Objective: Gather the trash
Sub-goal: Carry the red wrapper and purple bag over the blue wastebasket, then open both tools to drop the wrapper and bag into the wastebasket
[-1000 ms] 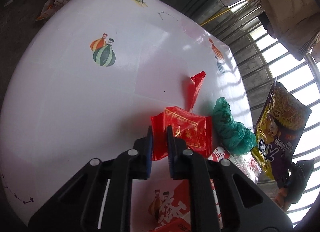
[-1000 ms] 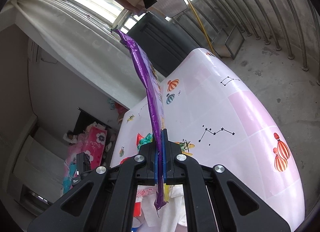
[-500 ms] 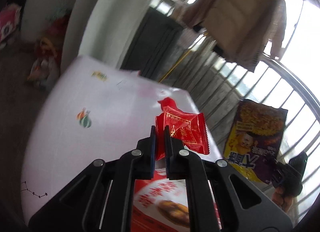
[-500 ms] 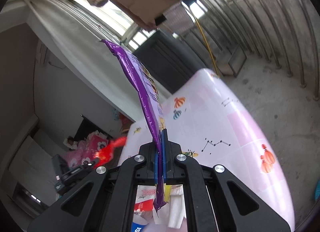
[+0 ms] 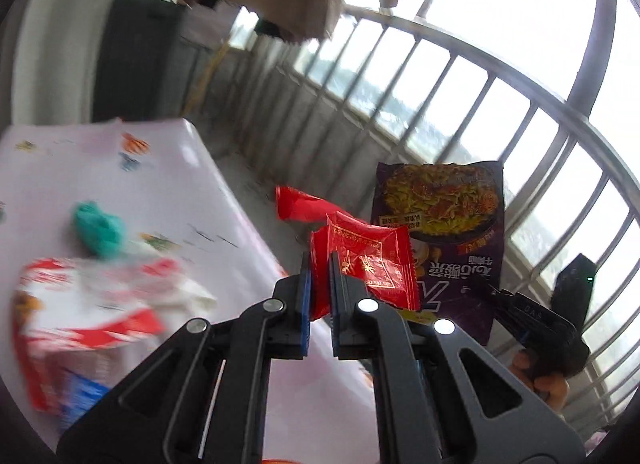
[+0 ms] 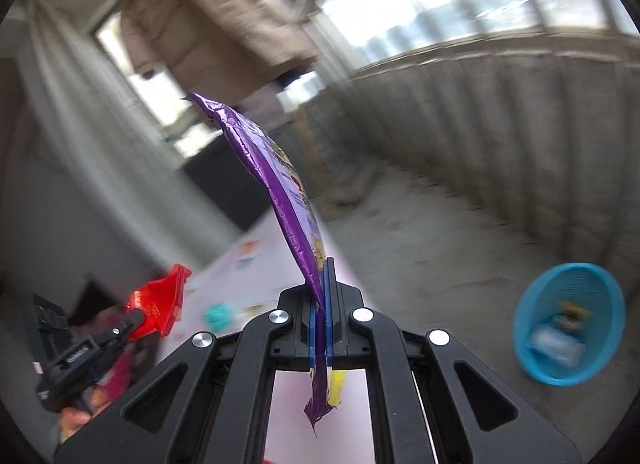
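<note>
My left gripper [image 5: 320,276] is shut on a red snack wrapper [image 5: 372,260] and holds it in the air past the table's right edge. My right gripper [image 6: 323,296] is shut on a purple snack bag [image 6: 280,184], seen edge-on. That bag also shows face-on in the left wrist view [image 5: 444,232], held by the right gripper [image 5: 516,304]. The left gripper with the red wrapper [image 6: 160,304] shows at the lower left of the right wrist view. A blue basket [image 6: 600,304] with some trash in it stands on the floor at the right.
The white table [image 5: 168,192] with balloon prints holds a teal crumpled bag [image 5: 98,228] and red-and-white wrappers [image 5: 88,304]. A metal window grille [image 5: 480,96] and a hanging beige coat [image 6: 212,20] are behind. The concrete floor [image 6: 440,232] lies beside the table.
Both grippers have swung right, away from the table and toward the floor side. The blue basket has come into the right wrist view. Both holds are unchanged.
</note>
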A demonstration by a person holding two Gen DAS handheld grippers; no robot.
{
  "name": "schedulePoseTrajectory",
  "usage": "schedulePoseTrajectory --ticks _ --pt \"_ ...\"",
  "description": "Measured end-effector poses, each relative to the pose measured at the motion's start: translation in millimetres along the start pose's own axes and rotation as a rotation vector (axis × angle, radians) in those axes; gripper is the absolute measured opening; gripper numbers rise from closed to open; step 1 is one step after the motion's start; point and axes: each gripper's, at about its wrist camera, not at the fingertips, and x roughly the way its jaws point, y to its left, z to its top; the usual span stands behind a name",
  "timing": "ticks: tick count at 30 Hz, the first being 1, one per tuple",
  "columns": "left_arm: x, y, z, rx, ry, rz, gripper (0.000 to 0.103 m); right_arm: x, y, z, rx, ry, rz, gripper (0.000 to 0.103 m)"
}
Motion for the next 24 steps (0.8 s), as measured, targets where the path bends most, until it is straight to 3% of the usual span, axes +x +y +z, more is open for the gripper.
schedulePoseTrajectory --ticks 4,8,13,18,20,21,22,23,24 --pt "87 -68 -20 0.105 0.185 -0.051 0.006 -9 -50 -11 0.063 -0.027 -0.224 0.004" --pt "184 -128 -50 0.246 0.405 -0.04 0.006 6 -111 -24 0.202 0.007 -0.335 0.004" --pt "278 -173 -93 0.344 0.591 -0.006 0.006 36 -181 -42 0.332 0.05 -0.492 0.004" --pt "357 -199 -130 0.391 0.729 0.002 0.006 56 -238 -50 0.444 0.072 -0.558 0.004" --pt "379 -201 -141 0.39 0.766 -0.01 0.01 64 -263 -59 0.519 0.078 -0.531 0.006" --pt "390 -205 -146 0.382 0.794 -0.024 0.018 74 -280 -65 0.564 0.089 -0.513 0.009" --pt "403 -204 -153 0.366 0.828 -0.03 0.033 81 -296 -72 0.603 0.117 -0.523 0.027" --pt "412 -202 -157 0.341 0.84 -0.024 0.04 92 -320 -85 0.659 0.163 -0.587 0.047" --pt "417 -199 -159 0.323 0.836 -0.017 0.044 96 -333 -95 0.69 0.173 -0.615 0.048"
